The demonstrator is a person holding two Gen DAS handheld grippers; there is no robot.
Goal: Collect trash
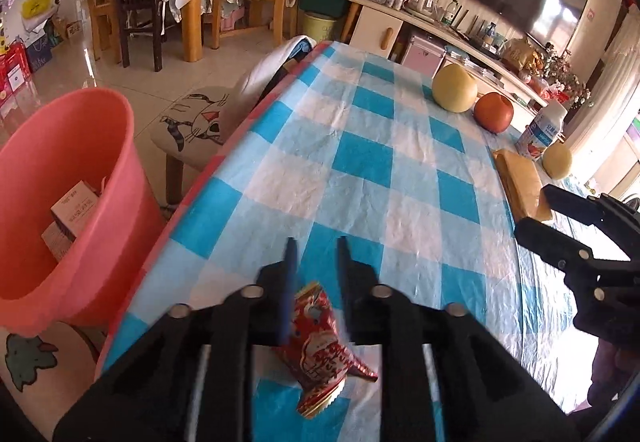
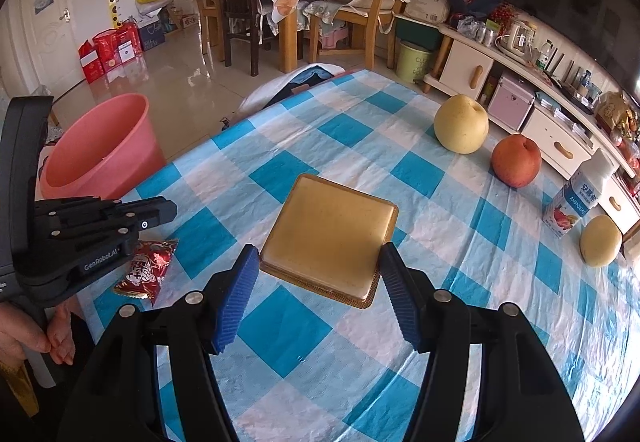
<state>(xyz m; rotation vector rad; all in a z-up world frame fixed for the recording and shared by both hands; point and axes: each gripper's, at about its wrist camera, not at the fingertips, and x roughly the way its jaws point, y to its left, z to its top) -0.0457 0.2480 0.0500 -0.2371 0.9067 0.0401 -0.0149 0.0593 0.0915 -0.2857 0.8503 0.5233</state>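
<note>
A red snack wrapper [image 1: 320,346] lies on the blue checked tablecloth [image 1: 360,161] near the front left corner. My left gripper [image 1: 316,246] is open above it, its fingers to either side and reaching past it. The wrapper also shows in the right wrist view [image 2: 146,270], partly under the left gripper [image 2: 160,211]. A flat gold tray [image 2: 330,236] lies mid-table. My right gripper [image 2: 318,278] is open, its blue pads flanking the tray's near edge. A pink bucket [image 1: 60,201] stands on the floor left of the table, with paper boxes inside.
On the table's right side are a yellow pear [image 2: 461,129], a red apple [image 2: 516,160], a milk carton [image 2: 576,197] and a smaller yellow fruit [image 2: 600,240]. A cat-print stool [image 1: 192,125] stands by the table's left edge. Chairs and a TV cabinet are beyond.
</note>
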